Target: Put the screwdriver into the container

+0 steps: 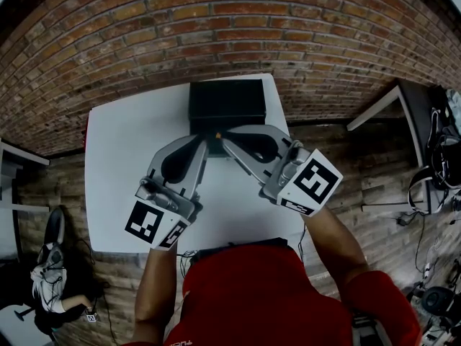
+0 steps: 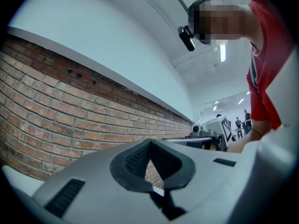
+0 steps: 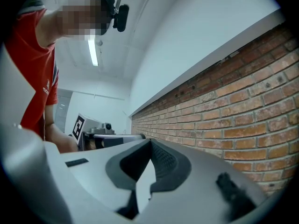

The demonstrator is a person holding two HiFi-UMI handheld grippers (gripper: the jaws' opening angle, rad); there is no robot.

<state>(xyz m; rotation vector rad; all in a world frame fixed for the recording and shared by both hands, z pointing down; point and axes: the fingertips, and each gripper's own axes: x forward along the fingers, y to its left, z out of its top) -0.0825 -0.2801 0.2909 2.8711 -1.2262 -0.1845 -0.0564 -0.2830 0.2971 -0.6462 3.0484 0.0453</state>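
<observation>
Screwdriver (image 1: 217, 133): mostly hidden, orange speck by container (image 1: 227, 103) | left gripper (image 2: 149, 142) jaws together | right gripper (image 3: 150, 142) jaws together

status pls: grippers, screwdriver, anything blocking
Left gripper shut, empty. Right gripper shut, empty. Screwdriver not made out; orange speck at container front, between tips. Nothing seen blocking.

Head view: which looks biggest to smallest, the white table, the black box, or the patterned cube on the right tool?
1. White table, clearly largest.
2 and 3. Black container and the marker cube on the right gripper look about alike; the cube is nearer the camera, so no ranking.
</observation>
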